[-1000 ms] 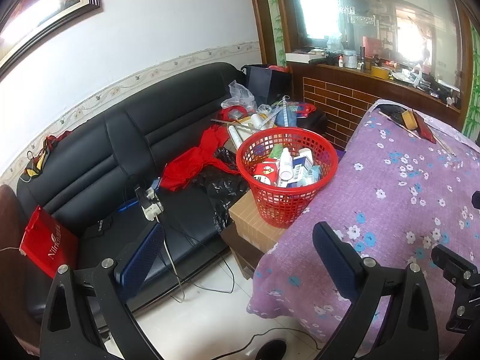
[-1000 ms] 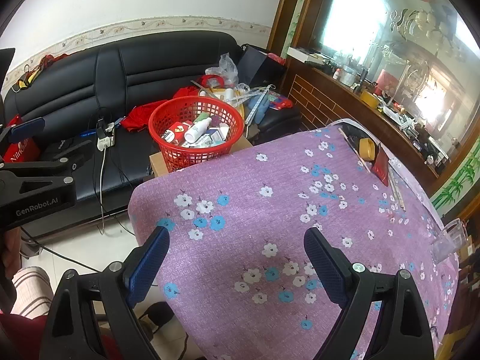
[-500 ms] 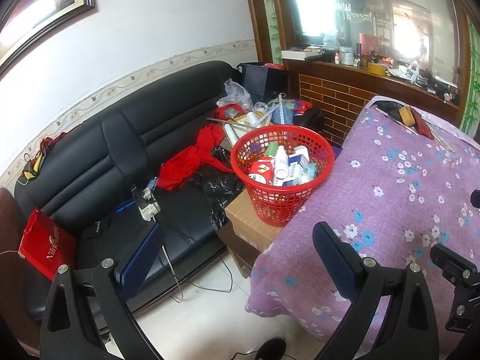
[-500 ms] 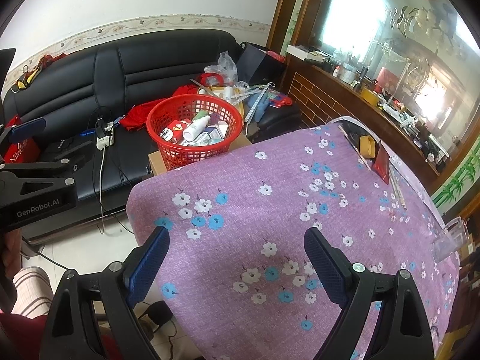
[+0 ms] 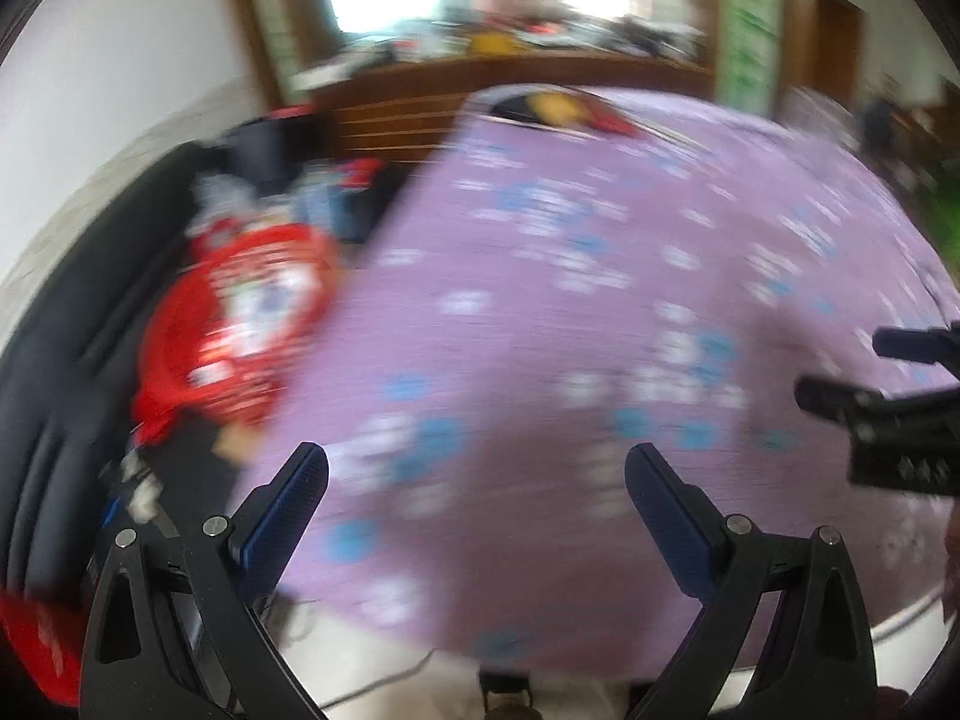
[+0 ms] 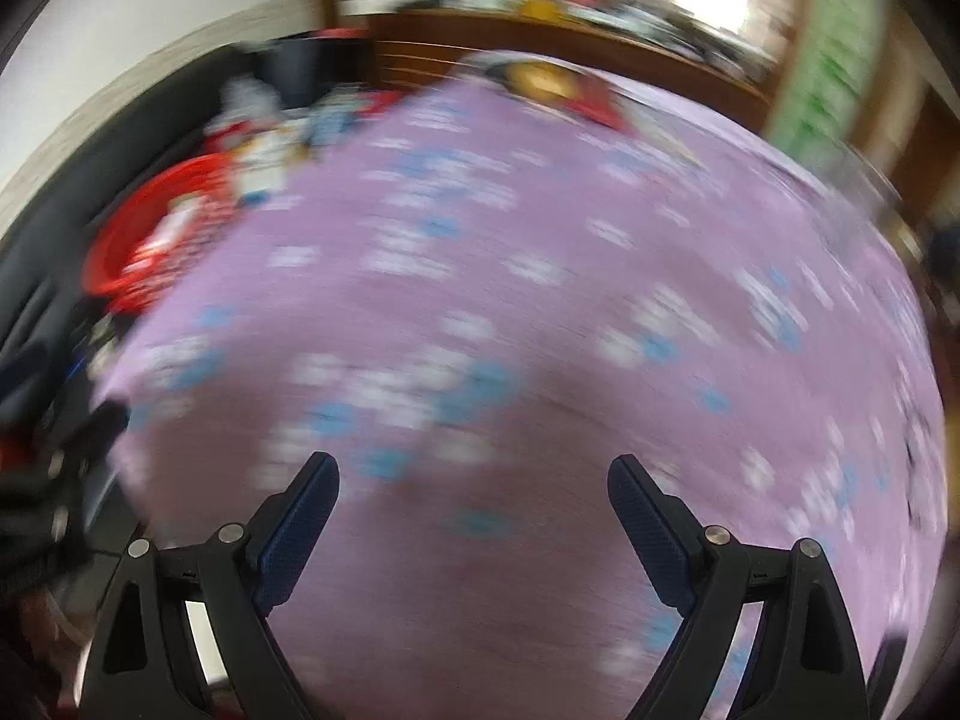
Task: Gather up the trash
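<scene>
Both views are smeared w/ motion blur now, where a half sec ago they were sharp, so we read it as both cams swinging fast to the right, away from the sofa side & across the table.

Our left gripper (image 5: 477,492) has its blue-padded jaws spread wide, nothing between them. Our right gripper (image 6: 474,498) is the same: wide apart, empty.

The round red plastic mesh basket (image 5: 234,324), w/ pale blurred packets inside, has slid from near mid-frame to the left edge of the left wrist view; in the right wrist view it sits far left too (image 6: 144,240). It stands just beside the table's left edge, next to the black leather sofa (image 5: 54,372).

The purple cloth w/ white & blue flowers (image 6: 540,330) now fills most of both views. It looks bare in the near part; at the far end there's a yellow-and-red blur (image 5: 564,111), too smeared to ID.

Our guess: basket already holds what was collected & we're scanning the table for more trash. No target visible yet; we'd need the blur to settle before picking anything.
</scene>
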Tool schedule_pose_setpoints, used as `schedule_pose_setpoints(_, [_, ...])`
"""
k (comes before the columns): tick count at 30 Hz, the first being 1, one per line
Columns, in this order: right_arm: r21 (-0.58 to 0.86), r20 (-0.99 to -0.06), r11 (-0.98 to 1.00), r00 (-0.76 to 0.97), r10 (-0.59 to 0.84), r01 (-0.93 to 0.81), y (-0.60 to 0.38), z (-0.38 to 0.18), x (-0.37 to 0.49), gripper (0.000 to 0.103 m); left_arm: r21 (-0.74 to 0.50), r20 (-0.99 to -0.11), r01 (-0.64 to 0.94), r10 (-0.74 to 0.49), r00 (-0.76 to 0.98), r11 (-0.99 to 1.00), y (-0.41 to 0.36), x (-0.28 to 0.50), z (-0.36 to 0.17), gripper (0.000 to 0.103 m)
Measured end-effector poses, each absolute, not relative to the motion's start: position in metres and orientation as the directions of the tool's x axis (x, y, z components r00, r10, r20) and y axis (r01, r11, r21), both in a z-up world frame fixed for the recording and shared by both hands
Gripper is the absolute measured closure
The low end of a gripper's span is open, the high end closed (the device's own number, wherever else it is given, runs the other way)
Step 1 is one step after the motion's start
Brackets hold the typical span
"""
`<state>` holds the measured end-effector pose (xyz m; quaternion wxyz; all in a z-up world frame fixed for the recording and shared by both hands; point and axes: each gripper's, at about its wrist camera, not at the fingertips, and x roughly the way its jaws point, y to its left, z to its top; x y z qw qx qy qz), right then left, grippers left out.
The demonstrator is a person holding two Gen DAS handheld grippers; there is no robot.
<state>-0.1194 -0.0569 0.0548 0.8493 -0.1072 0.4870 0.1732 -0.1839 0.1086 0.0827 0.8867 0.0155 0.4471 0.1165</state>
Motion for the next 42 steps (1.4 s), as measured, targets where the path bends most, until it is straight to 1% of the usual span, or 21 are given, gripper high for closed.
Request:
schedule_pose_setpoints(3, [-0.021,-0.882,0.966,0.46,0.104,-0.259,-0.11,0.034,-0.101,0.009,0.079,-0.814,-0.103,0.123,0.567,0.992,0.075,-0.151,0.066,0.004])
schedule_pose_setpoints(5, [-0.033,-0.887,0.986,0.459,0.046,-0.163,-0.146,0.021,-0.092,0.009,0.065,-0.817,-0.07,0.094,0.568,0.995,0.054,-0.13,0.056,0.004])
schedule_pose_setpoints(10, [0.021,-0.877,0.999,0.479,0.037,-0.038,-0.205,0.007,-0.075,0.01,0.054,-0.814,-0.033,0.063,0.577,0.998,0.019,-0.089,0.039,0.004])
schedule_pose_setpoints(15, [0.063,-0.86,0.998,0.507,0.05,0.007,-0.217,0.005,-0.06,0.01,0.046,-0.829,-0.006,0.042,0.558,0.999,0.009,-0.063,0.023,0.004])
schedule_pose_setpoints(18, [0.052,-0.85,0.998,0.525,0.035,0.018,-0.209,0.007,-0.057,0.009,0.038,-0.837,0.02,0.021,0.546,0.999,0.005,-0.055,0.018,0.004])
schedule_pose_setpoints(20, [0.042,-0.843,0.999,0.537,0.026,0.017,-0.204,0.005,-0.052,0.006,0.031,-0.84,0.027,0.012,0.543,0.999,0.005,-0.051,0.017,0.004])
schedule_pose_setpoints(22, [0.029,-0.841,0.999,0.541,0.016,0.015,-0.199,0.002,-0.05,0.0,0.005,-0.846,0.035,-0.015,0.533,0.999,0.006,-0.044,0.014,0.004])
schedule_pose_setpoints(24, [0.015,-0.843,1.0,0.537,0.007,0.01,-0.193,0.001,-0.045,0.0,0.002,-0.851,0.03,-0.015,0.525,1.0,0.008,-0.039,0.013,0.0])
schedule_pose_setpoints(42, [0.012,-0.846,1.0,0.533,0.005,0.01,-0.192,0.0,-0.041,0.0,-0.002,-0.852,0.031,-0.018,0.523,1.0,0.008,-0.036,0.013,0.0])
